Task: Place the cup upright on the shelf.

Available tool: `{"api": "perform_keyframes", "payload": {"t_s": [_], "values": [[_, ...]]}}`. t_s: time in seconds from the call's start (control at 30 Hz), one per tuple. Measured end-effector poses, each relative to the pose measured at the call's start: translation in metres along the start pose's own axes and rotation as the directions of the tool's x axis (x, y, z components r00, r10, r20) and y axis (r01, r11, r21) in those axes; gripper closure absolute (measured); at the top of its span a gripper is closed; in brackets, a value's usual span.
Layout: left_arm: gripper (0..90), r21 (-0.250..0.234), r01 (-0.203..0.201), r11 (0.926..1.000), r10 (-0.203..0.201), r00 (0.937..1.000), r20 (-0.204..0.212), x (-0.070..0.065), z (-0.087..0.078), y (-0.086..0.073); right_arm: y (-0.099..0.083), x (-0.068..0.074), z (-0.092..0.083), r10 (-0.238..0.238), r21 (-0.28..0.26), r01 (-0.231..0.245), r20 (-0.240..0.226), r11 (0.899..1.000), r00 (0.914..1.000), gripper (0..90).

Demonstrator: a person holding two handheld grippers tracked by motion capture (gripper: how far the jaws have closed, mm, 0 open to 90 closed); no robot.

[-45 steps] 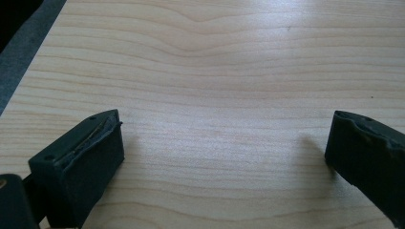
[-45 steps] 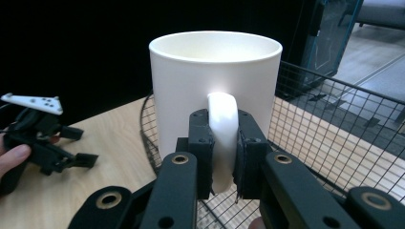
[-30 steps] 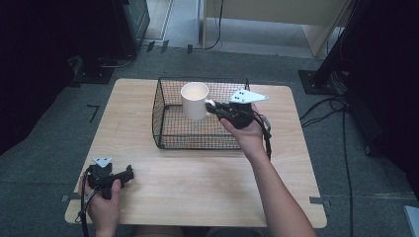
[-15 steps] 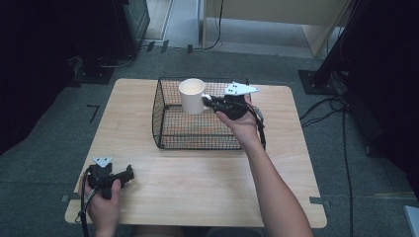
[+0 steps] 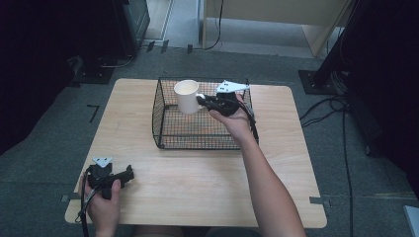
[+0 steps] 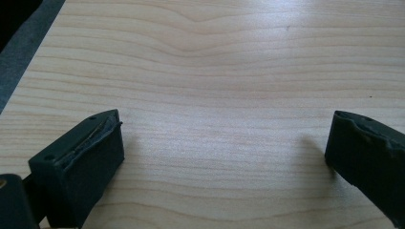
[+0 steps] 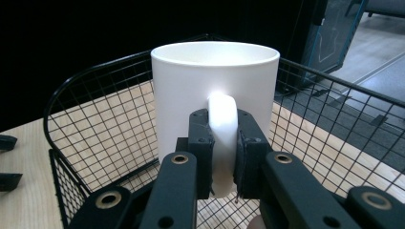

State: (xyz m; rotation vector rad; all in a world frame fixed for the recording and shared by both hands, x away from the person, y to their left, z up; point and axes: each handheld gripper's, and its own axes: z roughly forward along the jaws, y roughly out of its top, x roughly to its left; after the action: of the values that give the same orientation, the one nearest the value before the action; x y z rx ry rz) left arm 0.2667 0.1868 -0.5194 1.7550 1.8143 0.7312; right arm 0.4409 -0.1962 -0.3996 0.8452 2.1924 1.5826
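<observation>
White mug held by its handle over the wire basket

The left gripper (image 5: 129, 174) rests open near the tabletop's (image 5: 207, 173) near left corner. The right gripper (image 5: 201, 100) clamps the handle of the upright, plain white mug (image 5: 186, 96) inside the black wire basket (image 5: 197, 140) by the far edge.

Smooth, glossy white ceramic on the mug (image 7: 215, 90), with a bright glare spot on its handle. Thin black wire mesh, faintly shiny, for the basket (image 7: 329, 119) around the mug; pale wood-grain laminate, matt and smooth, for the table (image 6: 215, 57) under it. Matt black plastic with metal rivets on the right gripper (image 7: 223, 152) at the mug's handle; dull, scuffed rubbery pads on the left gripper (image 6: 224, 152).
</observation>
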Motion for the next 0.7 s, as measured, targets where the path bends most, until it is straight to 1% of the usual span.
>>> {"api": "perform_keyframes", "payload": {"t_s": [0.03,0.2,0.27,0.33,0.47,0.63,0.7], "values": [[0.0,0.000,0.000,1.0000,0.000,1.0000,0.000,0.000,0.000,0.000,-0.001,-0.001,0.001,0.010,-0.001,-0.010,-0.003,1.000,0.9999,80.8],[0.0,0.000,-0.001,1.0000,0.001,1.0000,0.002,0.000,0.000,0.000,-0.006,-0.005,0.010,-0.001,0.016,0.001,0.006,1.000,1.0000,80.7],[0.0,0.000,-0.002,1.0000,0.002,1.0000,0.003,0.000,0.000,0.000,-0.009,-0.007,0.013,0.005,0.028,-0.005,0.006,1.000,1.0000,80.8],[0.0,0.001,-0.003,1.0000,0.003,1.0000,0.003,0.000,0.000,0.000,-0.012,-0.009,0.016,-0.009,0.038,0.009,0.003,0.999,1.0000,80.7],[0.0,0.001,-0.004,1.0000,0.004,1.0000,0.004,0.000,0.000,0.000,-0.015,-0.010,0.019,-0.004,0.054,0.004,-0.007,0.999,1.0000,80.7],[0.0,0.001,-0.005,1.0000,0.005,1.0000,0.005,0.000,0.000,0.000,-0.020,-0.012,0.024,-0.006,0.095,0.007,-0.013,0.995,0.9999,80.7],[0.0,0.001,-0.005,1.0000,0.005,1.0000,0.005,0.000,0.000,0.000,-0.022,-0.012,0.027,-0.015,0.122,0.016,-0.010,0.992,0.9998,80.7]]}}
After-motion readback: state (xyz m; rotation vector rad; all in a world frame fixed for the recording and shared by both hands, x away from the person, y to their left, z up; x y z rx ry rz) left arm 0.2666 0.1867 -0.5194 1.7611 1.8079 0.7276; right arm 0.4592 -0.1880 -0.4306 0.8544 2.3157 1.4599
